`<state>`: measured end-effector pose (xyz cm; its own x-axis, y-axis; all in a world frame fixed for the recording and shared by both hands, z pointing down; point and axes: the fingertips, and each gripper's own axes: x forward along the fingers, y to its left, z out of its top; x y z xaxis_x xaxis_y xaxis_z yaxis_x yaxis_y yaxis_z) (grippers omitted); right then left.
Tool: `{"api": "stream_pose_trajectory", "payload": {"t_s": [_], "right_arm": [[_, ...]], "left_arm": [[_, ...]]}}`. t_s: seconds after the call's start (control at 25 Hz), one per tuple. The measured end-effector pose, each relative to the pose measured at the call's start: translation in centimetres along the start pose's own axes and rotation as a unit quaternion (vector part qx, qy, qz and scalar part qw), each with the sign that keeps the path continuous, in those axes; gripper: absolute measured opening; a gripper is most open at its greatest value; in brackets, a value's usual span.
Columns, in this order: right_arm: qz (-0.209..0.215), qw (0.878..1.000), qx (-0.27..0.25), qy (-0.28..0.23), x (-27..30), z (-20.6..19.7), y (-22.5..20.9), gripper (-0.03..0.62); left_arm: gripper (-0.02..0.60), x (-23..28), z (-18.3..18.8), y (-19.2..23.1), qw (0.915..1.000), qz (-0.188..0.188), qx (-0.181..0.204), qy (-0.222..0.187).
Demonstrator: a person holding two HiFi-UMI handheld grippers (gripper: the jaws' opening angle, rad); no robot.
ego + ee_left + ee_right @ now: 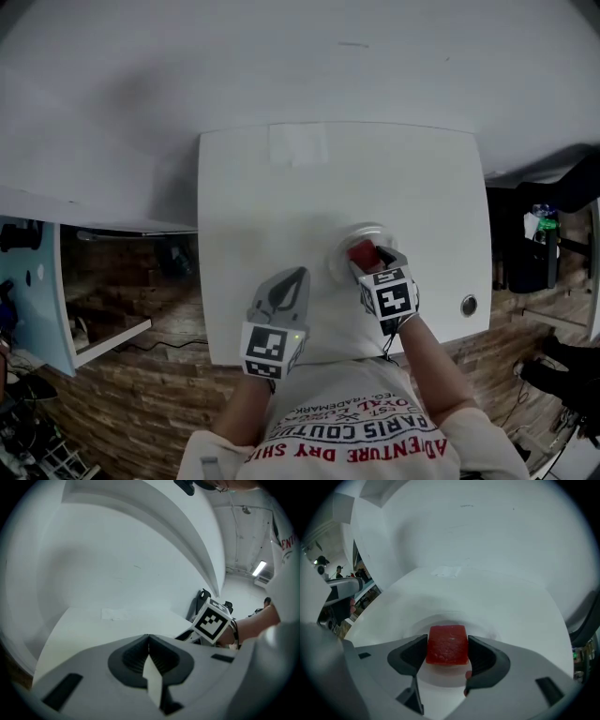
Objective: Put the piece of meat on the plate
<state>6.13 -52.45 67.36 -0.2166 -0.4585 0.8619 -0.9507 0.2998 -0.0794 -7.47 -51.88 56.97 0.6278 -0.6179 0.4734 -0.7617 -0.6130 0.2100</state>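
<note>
Right tongs [447, 641] clamp the red piece of meat [447, 652] squarely, poised over the white plate [349, 234], forearm reaching in from the tabletop's [272, 197] near edge. Left tongs [149, 658] are pressed together on nothing, hovering alongside above the tabletop.

Head view looks down; claw views share table [281, 216].
</note>
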Motion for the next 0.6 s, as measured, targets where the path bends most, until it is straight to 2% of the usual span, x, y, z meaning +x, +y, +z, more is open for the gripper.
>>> {"api": "stream_pose_trajectory", "payload": {"t_s": [0.28, 0.48, 0.56, 0.6], "right_arm": [[0.003, 0.999, 0.025, -0.019, -0.2, 0.4, -0.2, 0.278], [-0.015, 0.996, 0.015, -0.083, -2.9, 2.7, -0.2, 0.265], [-0.026, 0.992, 0.02, -0.12, -4.7, 3.9, -0.3, 0.128], [-0.028, 0.99, 0.026, -0.135, -5.6, 4.4, -0.3, 0.081]], "left_arm": [[0.006, 0.4, 0.0, 0.0, 1.0, -0.003, 0.007, 0.005], [0.008, 0.3, 1.0, -0.6, 0.9998, -0.011, 0.016, -0.004], [0.006, 0.2, 1.4, -1.0, 0.9996, -0.014, 0.02, -0.011], [0.008, 0.1, 1.7, -1.2, 0.9995, -0.016, 0.022, -0.014]]}}
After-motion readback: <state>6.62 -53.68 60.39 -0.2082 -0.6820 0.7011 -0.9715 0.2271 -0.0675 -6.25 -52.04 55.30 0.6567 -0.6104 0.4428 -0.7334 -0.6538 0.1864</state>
